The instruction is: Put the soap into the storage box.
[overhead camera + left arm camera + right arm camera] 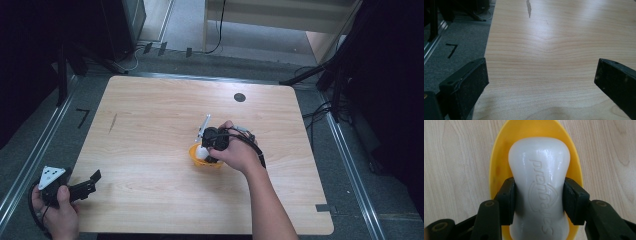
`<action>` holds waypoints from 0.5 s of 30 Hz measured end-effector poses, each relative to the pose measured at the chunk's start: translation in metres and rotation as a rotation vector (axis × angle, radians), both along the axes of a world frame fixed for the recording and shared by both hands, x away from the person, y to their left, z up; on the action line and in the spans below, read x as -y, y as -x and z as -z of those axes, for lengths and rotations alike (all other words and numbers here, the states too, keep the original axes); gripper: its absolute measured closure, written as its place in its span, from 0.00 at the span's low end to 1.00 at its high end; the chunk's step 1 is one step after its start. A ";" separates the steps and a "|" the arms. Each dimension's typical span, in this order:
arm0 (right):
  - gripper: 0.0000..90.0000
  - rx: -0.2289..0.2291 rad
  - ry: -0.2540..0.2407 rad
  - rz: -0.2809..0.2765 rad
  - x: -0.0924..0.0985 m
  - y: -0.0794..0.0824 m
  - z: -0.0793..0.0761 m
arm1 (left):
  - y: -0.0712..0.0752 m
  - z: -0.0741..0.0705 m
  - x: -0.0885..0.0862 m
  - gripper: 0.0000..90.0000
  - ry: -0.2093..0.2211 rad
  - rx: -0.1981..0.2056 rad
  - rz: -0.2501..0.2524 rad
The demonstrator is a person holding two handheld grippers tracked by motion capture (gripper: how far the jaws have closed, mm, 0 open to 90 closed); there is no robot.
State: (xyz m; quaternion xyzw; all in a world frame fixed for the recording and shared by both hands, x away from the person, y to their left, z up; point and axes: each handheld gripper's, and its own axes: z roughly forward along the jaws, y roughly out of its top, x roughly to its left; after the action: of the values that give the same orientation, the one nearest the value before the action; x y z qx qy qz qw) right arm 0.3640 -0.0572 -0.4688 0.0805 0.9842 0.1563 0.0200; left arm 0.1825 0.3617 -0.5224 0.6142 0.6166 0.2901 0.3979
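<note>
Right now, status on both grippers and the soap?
Right gripper shut on white soap bar, over the yellow dish. Left gripper open, idle at the table edge. Nothing in the way.

My high view looks forward and down over the whole wooden table point(150, 125). Each gripper view rides close above that same tabletop; the right looks straight down onto the yellow dish point(499, 157).

desk point(454, 157): pale wood-grain top, smooth, with a soft sheen. soap bar point(539, 182): white, waxy, semi-glossy, with embossed lettering; dish point(499, 170): yellow plastic, smooth and glossy. right tongs point(539, 201): matt black plastic; left tongs point(541, 80): pads rough and dull.
</note>
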 end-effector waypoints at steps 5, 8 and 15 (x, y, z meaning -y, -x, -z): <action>0.56 -0.004 0.007 0.006 0.001 0.001 0.001 | 0.000 0.000 0.000 0.00 0.000 0.000 0.000; 0.56 -0.005 0.007 0.006 0.001 0.000 0.001 | 0.000 0.000 0.000 0.00 0.000 0.000 0.000; 0.51 -0.006 -0.010 0.014 0.002 0.000 0.000 | 0.000 0.000 0.000 0.00 0.001 -0.001 -0.001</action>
State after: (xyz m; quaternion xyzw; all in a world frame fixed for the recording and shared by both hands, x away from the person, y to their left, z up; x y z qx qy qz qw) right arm 0.3640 -0.0592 -0.4683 0.0882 0.9829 0.1606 0.0178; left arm 0.1825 0.3618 -0.5223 0.6140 0.6170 0.2899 0.3978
